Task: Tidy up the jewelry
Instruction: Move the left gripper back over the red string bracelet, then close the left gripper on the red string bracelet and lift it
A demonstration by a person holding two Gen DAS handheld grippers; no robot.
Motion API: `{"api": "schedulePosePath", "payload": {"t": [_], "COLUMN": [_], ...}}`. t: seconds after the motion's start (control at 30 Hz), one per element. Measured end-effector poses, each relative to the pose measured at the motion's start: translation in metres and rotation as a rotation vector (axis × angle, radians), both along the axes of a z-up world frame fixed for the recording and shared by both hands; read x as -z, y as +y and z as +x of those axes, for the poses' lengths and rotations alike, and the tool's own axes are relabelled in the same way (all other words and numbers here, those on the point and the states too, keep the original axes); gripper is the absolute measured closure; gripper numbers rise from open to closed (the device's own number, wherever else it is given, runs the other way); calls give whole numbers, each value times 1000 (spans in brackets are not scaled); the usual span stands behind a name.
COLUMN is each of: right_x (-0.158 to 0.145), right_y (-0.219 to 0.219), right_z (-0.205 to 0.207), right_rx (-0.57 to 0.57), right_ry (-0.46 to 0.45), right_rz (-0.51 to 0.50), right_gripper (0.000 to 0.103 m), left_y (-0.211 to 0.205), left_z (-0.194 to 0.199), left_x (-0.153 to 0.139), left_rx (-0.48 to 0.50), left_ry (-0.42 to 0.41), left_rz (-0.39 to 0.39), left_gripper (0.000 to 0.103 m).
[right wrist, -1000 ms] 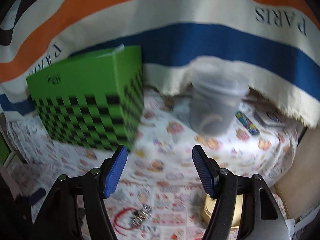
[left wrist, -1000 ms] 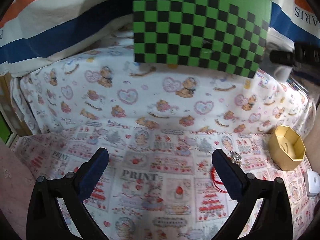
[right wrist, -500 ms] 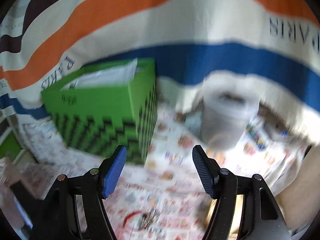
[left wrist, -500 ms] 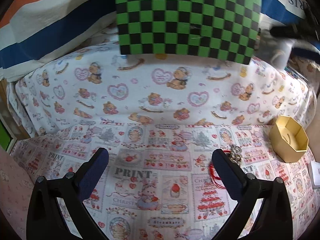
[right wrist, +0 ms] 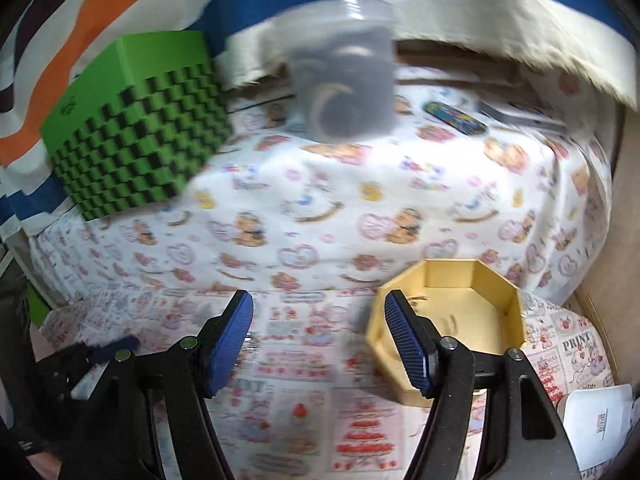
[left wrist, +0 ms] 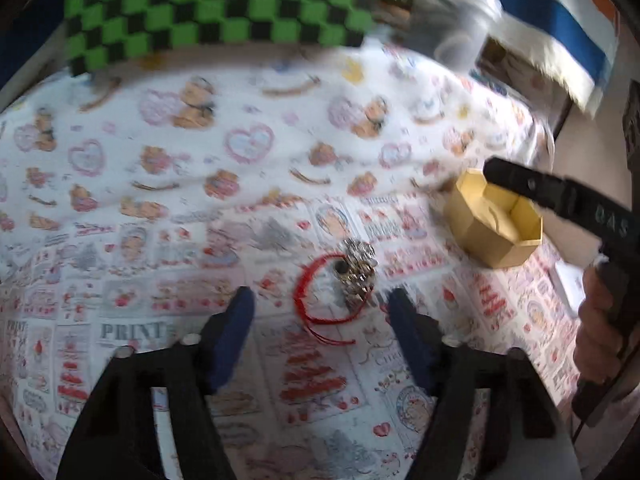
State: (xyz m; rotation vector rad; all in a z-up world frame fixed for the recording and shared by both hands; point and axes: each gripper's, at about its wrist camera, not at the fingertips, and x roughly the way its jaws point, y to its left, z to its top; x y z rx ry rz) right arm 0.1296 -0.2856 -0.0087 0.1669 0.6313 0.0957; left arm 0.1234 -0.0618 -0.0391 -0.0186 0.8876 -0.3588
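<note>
**Jewelry ahead of my left gripper, box by my right**

The jewelry lies in one small heap on the printed cloth of the surface point(left wrist: 168, 184): a red cord bracelet point(left wrist: 316, 304) looped flat, with a silvery chain piece point(left wrist: 358, 274) bunched against its upper right side. The cloth around the heap is bare on every side. To the right and a little farther off sits the open gold octagonal box point(left wrist: 496, 220), well apart from the heap, with bare cloth between them.

My left gripper point(left wrist: 320, 336) points down at the cloth just short of the heap. Its jaws are closing, about half open, and nothing is between the pads; the cord's loose tail lies in the gap ahead of them, untouched.

My right gripper point(right wrist: 318, 336) is part open and empty, tilted down over the cloth. Its right finger overlaps the near left wall of the box point(right wrist: 460, 292) in view; I cannot tell whether it touches. In the left view, that gripper reaches in over the box's far rim, my hand point(left wrist: 600, 320) wrapped on its handle at the right edge.

Beyond, a green checkered box point(right wrist: 132, 128) stands at the back left and a clear plastic tub point(right wrist: 344, 76) at the back centre, both blurred. A white object point(right wrist: 600, 416) lies at the near right corner.
</note>
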Motion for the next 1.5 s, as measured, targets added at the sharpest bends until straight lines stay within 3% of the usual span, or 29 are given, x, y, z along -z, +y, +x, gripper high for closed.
{"api": "schedulePosePath", "payload": {"t": [0.13, 0.23, 0.33, 0.37, 0.4, 0.53, 0.63, 0.77, 0.9, 1.1, 1.2, 1.27, 1.5], "right_x": [11, 12, 10, 10, 6, 8, 12, 15, 18, 22, 24, 31, 47], "right_y": [-12, -7, 0, 2, 1, 1, 1, 5, 11, 14, 19, 33, 67], "right_z": [3, 1, -3, -5, -8, -11, -9, -10, -8, -7, -6, -3, -8], "right_rx": [-10, -9, -32, -40, -42, -49, -60, -77, -108, -133, -209, -340, -460], "right_ry": [25, -6, -35, -42, -47, -53, -38, -35, -17, 1, 15, 72, 118], "right_rz": [47, -3, -40, -44, -48, -55, -32, -30, -15, 4, 37, 32, 4], "right_gripper": [33, 33, 33, 33, 33, 33, 33, 33, 33, 33, 33, 33, 37], "left_y": [-8, -4, -5, -5, -2, 13, 27, 43, 50, 60, 60, 61, 64], "left_z": [11, 20, 21, 21, 21, 16, 7, -12, -24, -32, -39, -43, -57], "left_x": [13, 22, 25, 25, 26, 18, 1, -32, -55, -73, -81, -84, -98], "left_rx": [-79, -96, -95, -90, -95, -123, -153, -190, -166, -96, -71, -84, -20], "left_ry": [2, 61, 37, 28, 37, 17, -25, -146, -236, -263, -281, -293, -321], "left_rz": [101, 61, 108, 118, 120, 104, 39, -56, -170, -300, -345, -354, -459], "left_gripper": [47, 57, 76, 95, 100, 100, 100, 100, 100, 100, 100, 100, 100]}}
